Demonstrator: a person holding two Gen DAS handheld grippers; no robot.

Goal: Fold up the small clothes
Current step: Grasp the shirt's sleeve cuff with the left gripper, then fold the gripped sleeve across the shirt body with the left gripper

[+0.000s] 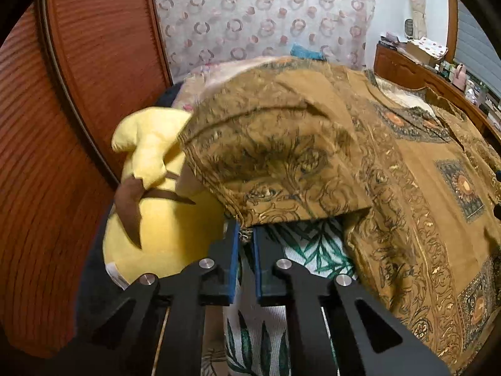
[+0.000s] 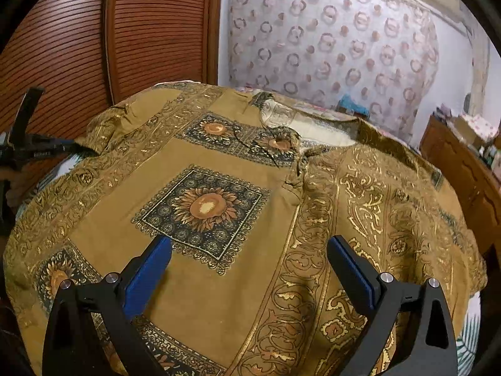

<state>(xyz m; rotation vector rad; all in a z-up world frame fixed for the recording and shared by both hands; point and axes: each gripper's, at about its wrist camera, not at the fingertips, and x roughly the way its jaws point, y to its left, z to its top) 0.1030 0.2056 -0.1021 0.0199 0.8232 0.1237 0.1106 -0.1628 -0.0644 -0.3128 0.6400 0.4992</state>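
Black linkage arms filled the bottom of both views. Between them, the left gripper (image 1: 245, 235) had its blue pads nearly together, pinching the hem of a sleeve (image 1: 275, 156) of the shirt (image 2: 250, 219) and lifting it clear of the leaf-print sheet (image 1: 313, 247), so the cloth hung in a hood toward 12 o'clock. A yellow plush (image 1: 156, 219) sat just beside, at 9 o'clock. The right gripper (image 2: 249, 260) hovered over the shirt's front with fingers spread wide, holding nothing; whether it touched the cloth could not be told. The shirt lay spread face up on the bed, collar at 12 o'clock, sunflower panel (image 2: 203, 210) just ahead of the open fingers. Folding looked barely begun: one sleeve was raised, seemingly for a first inward fold, while the other side and the bottom half remained unfolded.
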